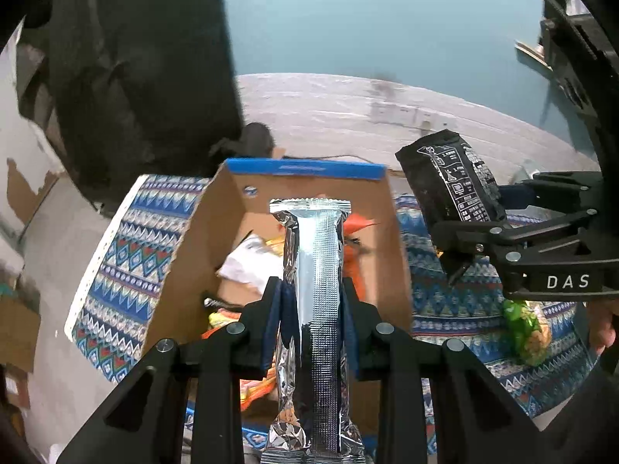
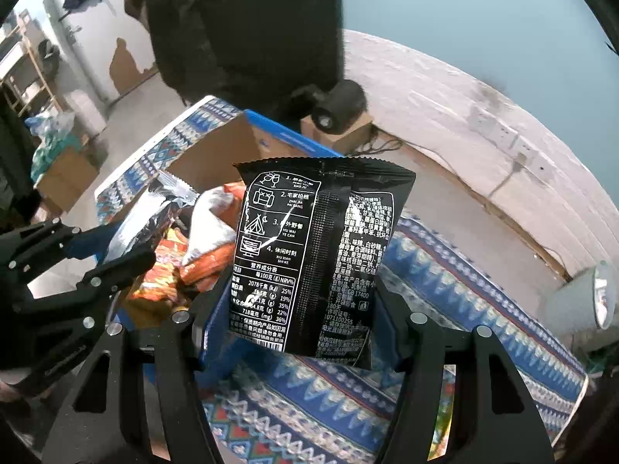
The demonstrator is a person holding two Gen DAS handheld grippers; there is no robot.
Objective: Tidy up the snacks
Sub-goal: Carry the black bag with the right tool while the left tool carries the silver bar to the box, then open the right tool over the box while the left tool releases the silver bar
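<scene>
The silver packet is running off the bottom edge of the left wrist view and is covering much of the snacks lying in the cardboard box, so those orange and white wrappers are staying too hidden to name. In the right wrist view the black bag is hiding the box's near corner, and its smallest print is too fine to read. The green packet is sitting half hidden under the right gripper.
</scene>
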